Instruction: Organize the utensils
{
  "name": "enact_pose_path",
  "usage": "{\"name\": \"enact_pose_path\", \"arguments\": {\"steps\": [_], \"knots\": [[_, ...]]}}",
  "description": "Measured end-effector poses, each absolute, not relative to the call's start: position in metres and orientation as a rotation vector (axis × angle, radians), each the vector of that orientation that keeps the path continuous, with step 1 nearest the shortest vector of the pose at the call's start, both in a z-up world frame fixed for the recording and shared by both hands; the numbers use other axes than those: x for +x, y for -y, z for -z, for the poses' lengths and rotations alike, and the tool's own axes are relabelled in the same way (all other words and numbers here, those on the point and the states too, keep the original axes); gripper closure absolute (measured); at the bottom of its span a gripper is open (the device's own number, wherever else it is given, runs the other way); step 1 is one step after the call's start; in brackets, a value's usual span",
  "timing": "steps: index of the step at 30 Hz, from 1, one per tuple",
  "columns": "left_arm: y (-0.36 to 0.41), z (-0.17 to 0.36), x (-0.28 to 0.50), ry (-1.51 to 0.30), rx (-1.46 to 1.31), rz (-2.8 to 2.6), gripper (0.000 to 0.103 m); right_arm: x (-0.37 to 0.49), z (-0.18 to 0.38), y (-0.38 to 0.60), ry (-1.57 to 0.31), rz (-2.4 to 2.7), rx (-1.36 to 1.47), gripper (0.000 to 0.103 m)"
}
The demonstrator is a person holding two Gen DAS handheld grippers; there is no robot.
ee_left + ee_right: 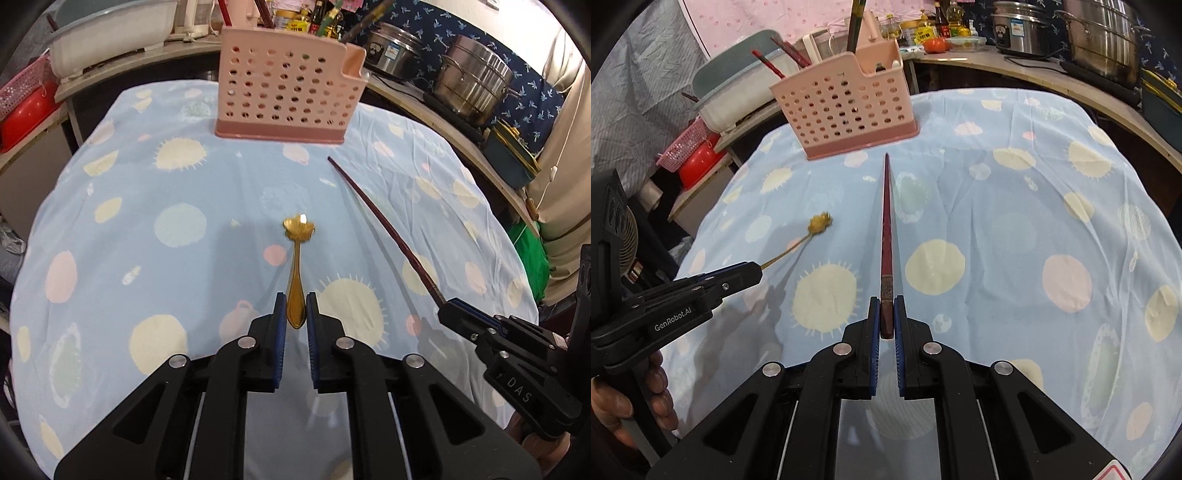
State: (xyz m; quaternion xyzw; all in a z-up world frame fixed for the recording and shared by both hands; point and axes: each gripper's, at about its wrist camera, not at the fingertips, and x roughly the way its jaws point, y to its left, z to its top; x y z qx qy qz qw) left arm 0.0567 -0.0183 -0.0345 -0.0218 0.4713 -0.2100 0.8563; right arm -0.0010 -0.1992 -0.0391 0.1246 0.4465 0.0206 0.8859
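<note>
My left gripper (296,303) is shut on the handle of a gold spoon (297,258) with a flower-shaped bowl; the spoon hangs above the cloth and points toward a pink perforated utensil holder (286,92). My right gripper (887,308) is shut on the thick end of a dark red chopstick (887,221), whose tip points at the holder (846,107). In the left wrist view the right gripper (448,308) shows at the right with the chopstick (384,229). In the right wrist view the left gripper (759,271) shows at the left with the spoon (812,229).
A light blue cloth with pastel dots (166,229) covers the table. The holder carries several chopsticks (790,51). Behind stand steel pots (472,81), a rice cooker (1019,27), bottles, a white tub (110,33) and a red basin (700,162). A hand (635,402) grips the left tool.
</note>
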Motion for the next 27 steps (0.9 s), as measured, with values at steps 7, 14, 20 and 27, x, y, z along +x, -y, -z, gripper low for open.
{"name": "enact_pose_path", "arguments": {"steps": [7, 14, 20, 27], "knots": [[0.006, 0.006, 0.064, -0.933, -0.060, 0.423, 0.094, 0.003, 0.004, 0.199, -0.854, -0.060, 0.259, 0.096], [0.001, -0.020, 0.073, -0.875, -0.072, 0.423, 0.101, 0.015, -0.036, 0.202, -0.766, -0.076, 0.268, 0.096], [-0.002, -0.042, 0.083, -0.822, -0.074, 0.427, 0.103, 0.024, -0.062, 0.203, -0.707, -0.088, 0.275, 0.096], [-0.008, -0.056, 0.097, -0.791, -0.086, 0.411, 0.103, 0.035, -0.083, 0.207, -0.656, -0.081, 0.270, 0.096]]}}
